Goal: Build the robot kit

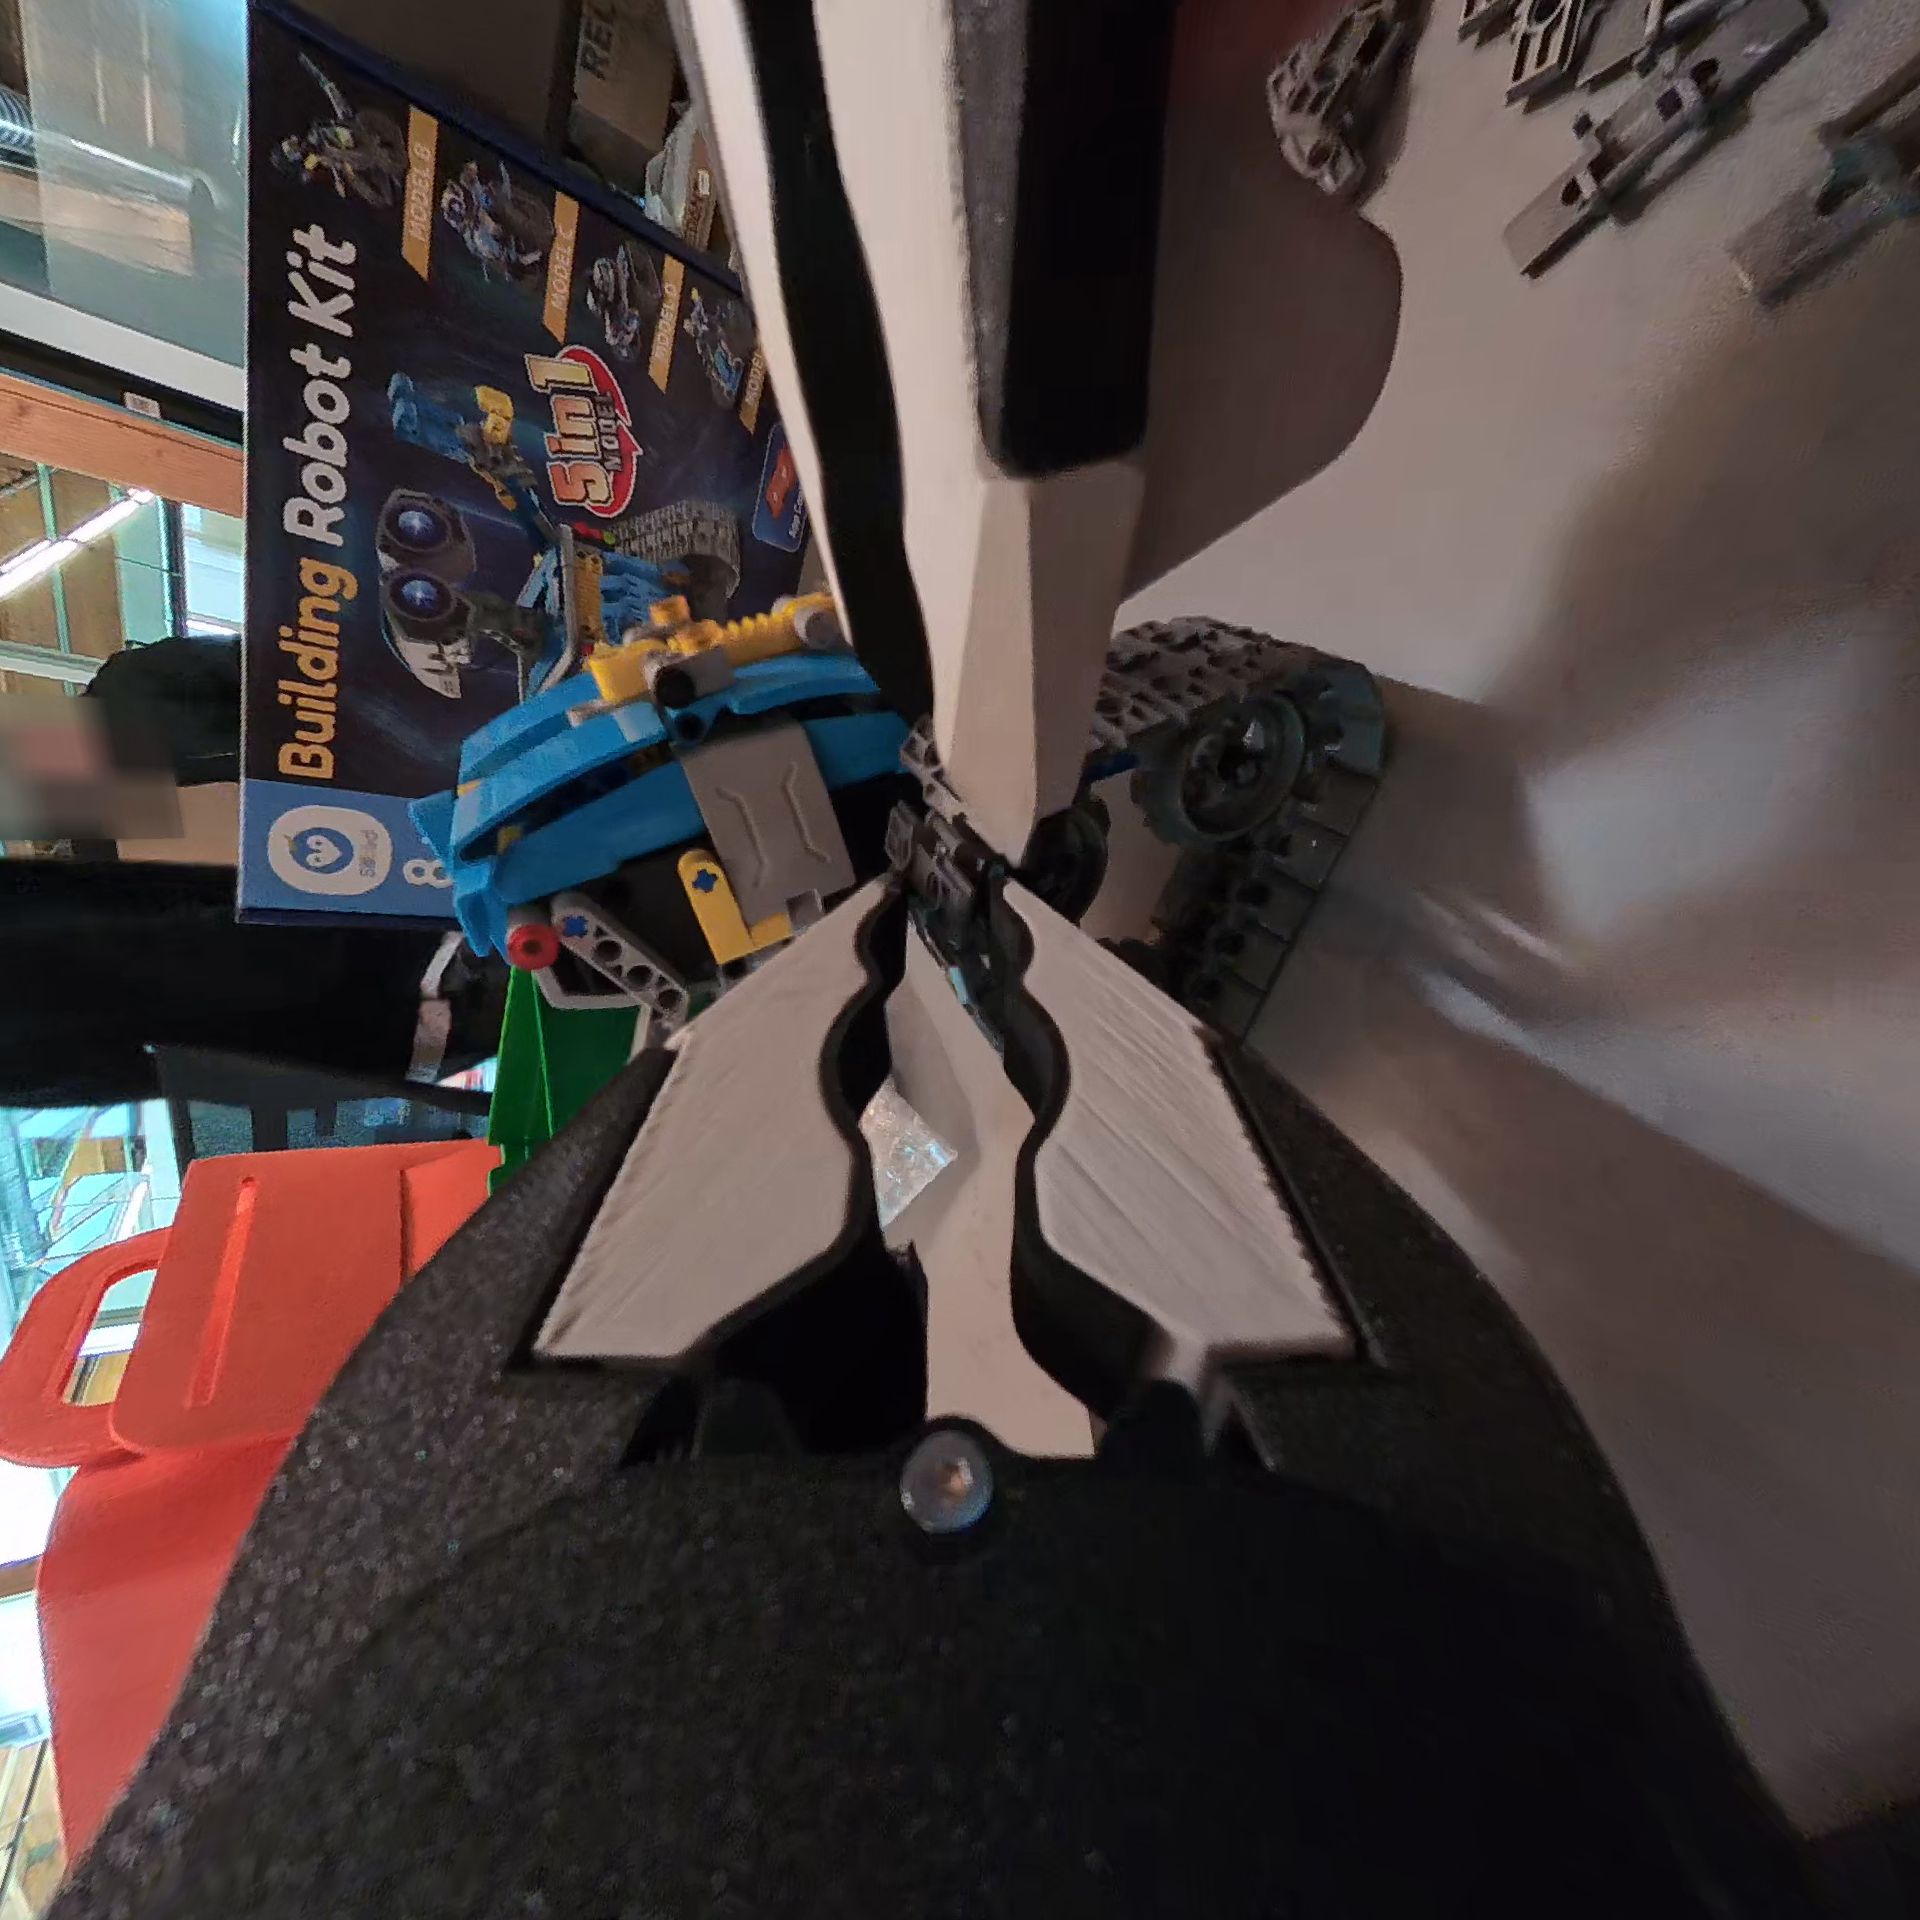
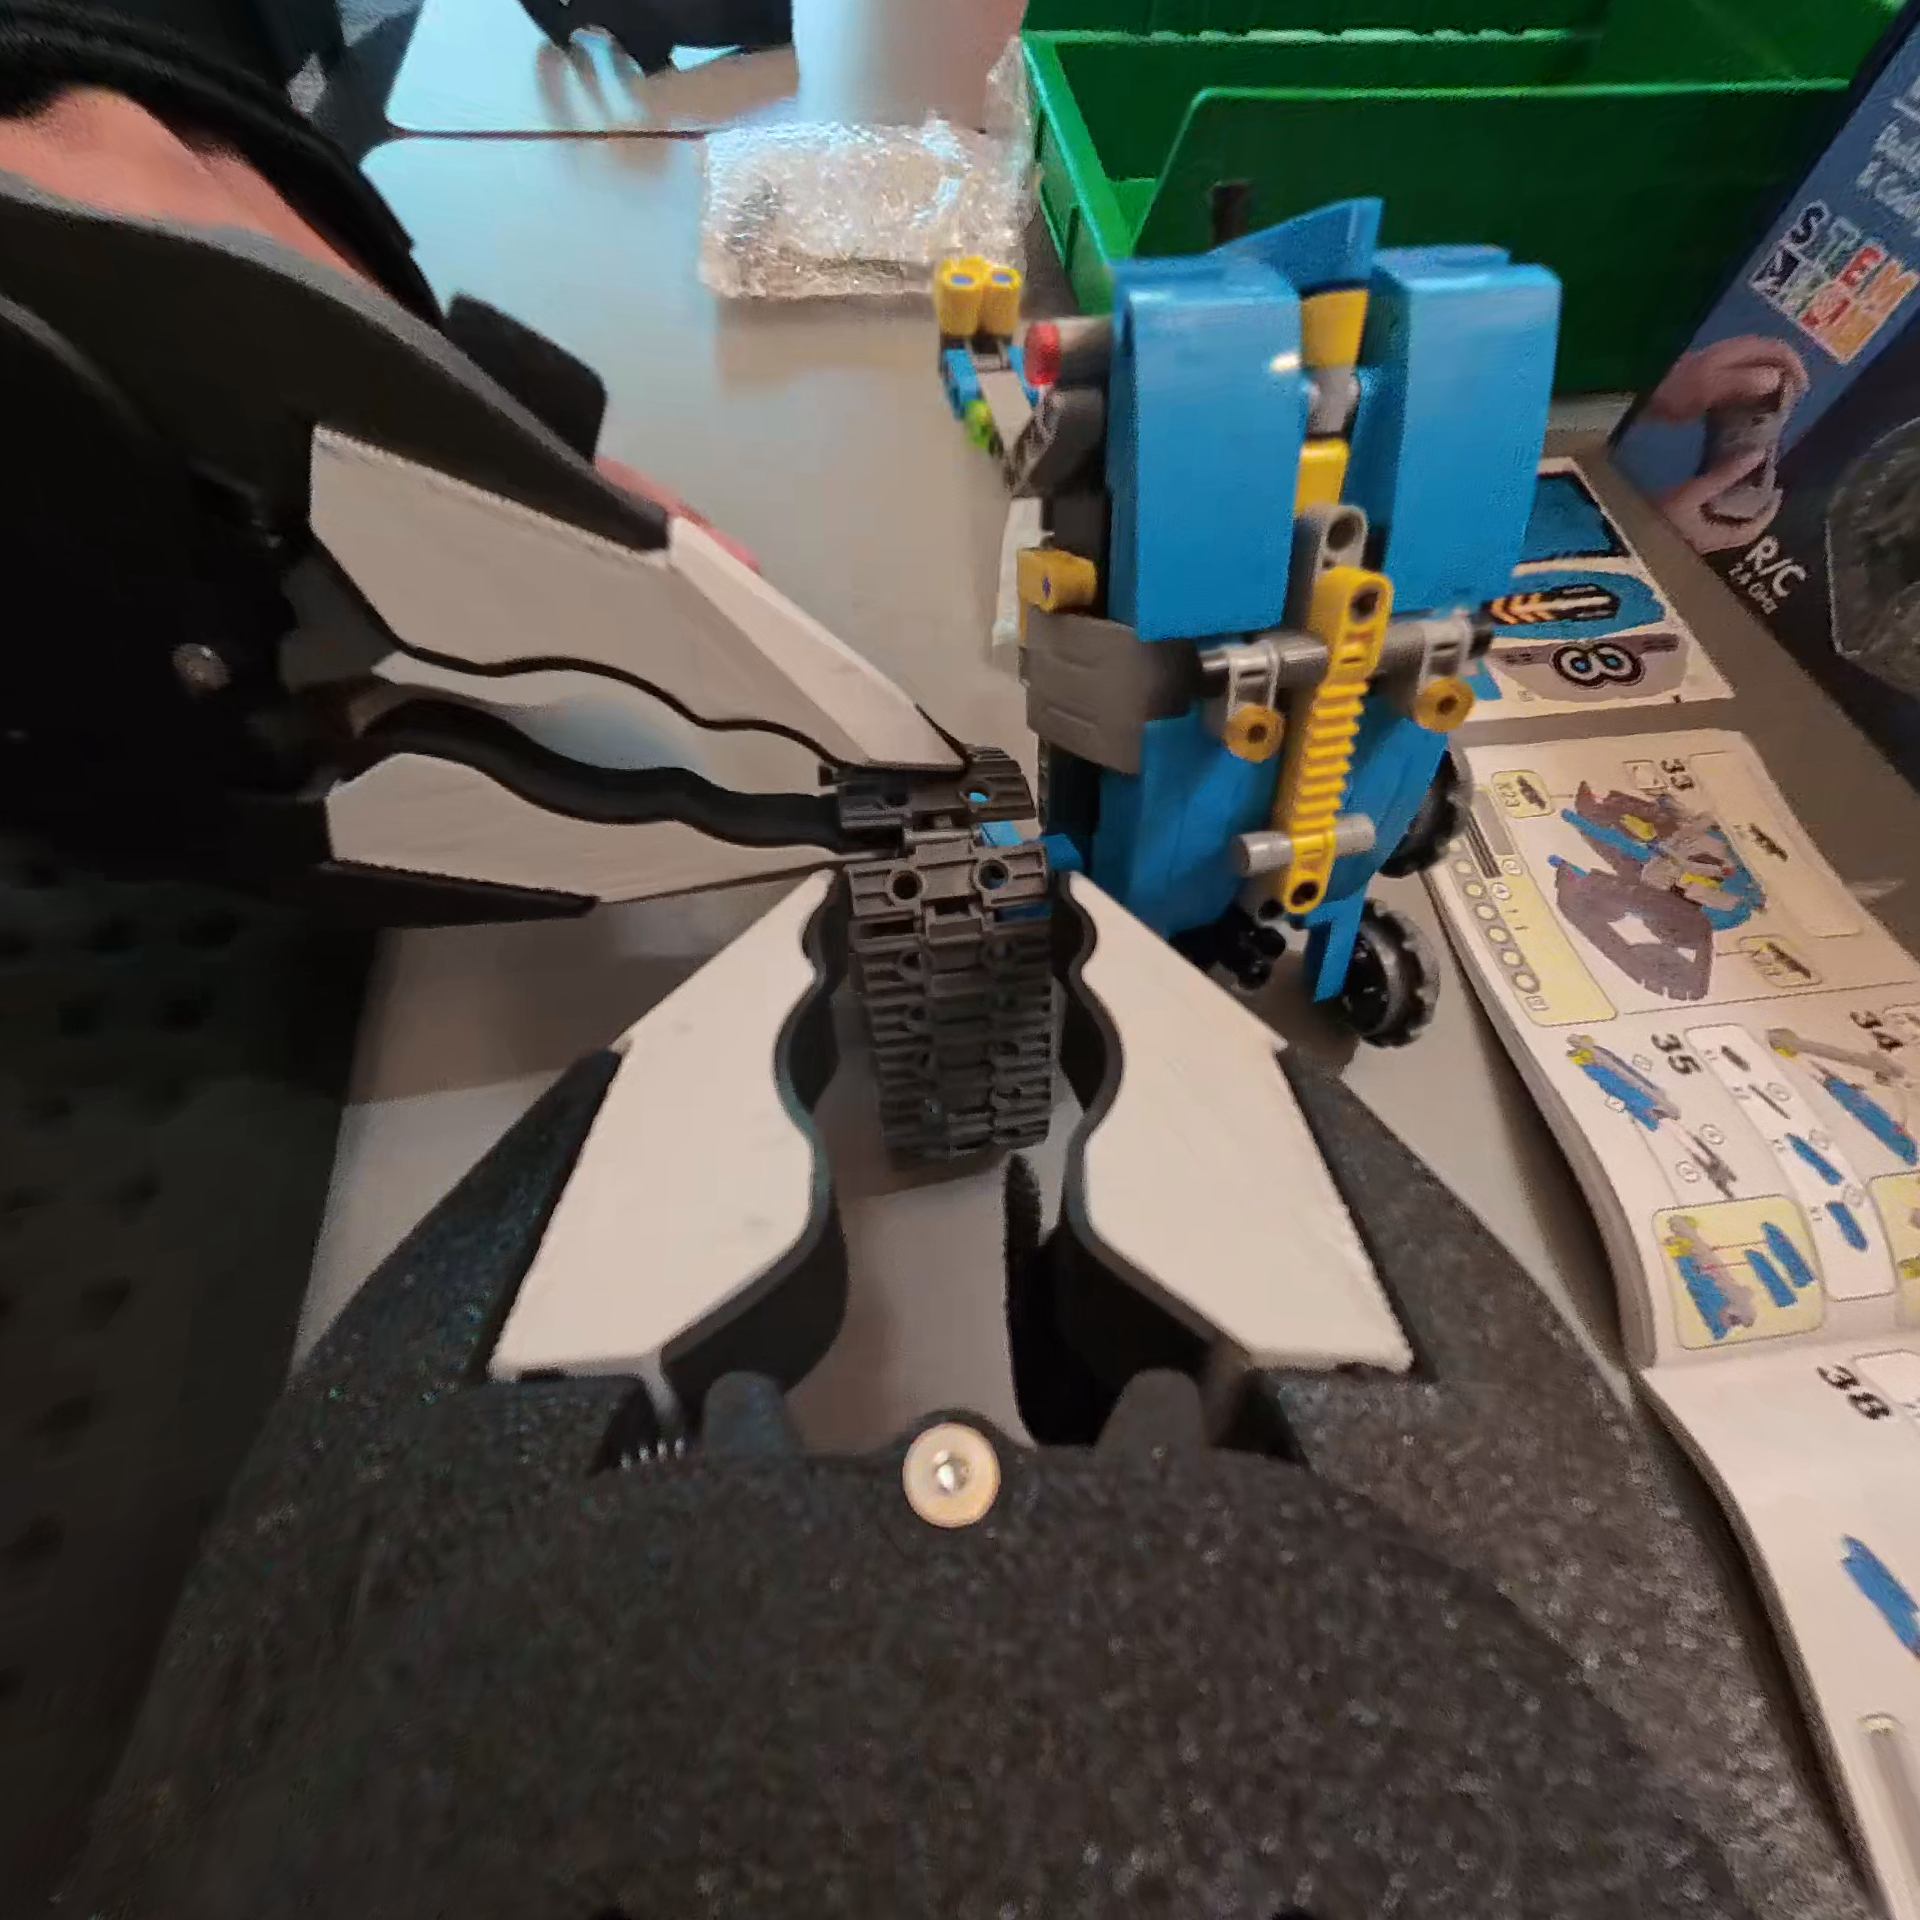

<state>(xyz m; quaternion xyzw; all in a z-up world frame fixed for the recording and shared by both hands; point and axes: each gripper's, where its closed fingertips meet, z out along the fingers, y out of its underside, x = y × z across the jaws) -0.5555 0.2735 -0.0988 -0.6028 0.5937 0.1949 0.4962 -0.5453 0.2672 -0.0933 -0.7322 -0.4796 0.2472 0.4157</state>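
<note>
Left gripper (image 2: 894,821) pinches the top link of the black segmented plastic track (image 2: 951,997). Right gripper (image 2: 951,904) straddles that track, jaws part-open (contact unclear), just left of the upright blue-and-yellow brick model (image 2: 1299,582) on the grey table (image 2: 810,436).

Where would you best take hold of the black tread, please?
Probably across its width, from the near end: the tread runs as a narrow ribbed band between the right gripper's open fingers, flat side edges facing each pad. The left gripper already pinches its far end beside the blue model.
</note>
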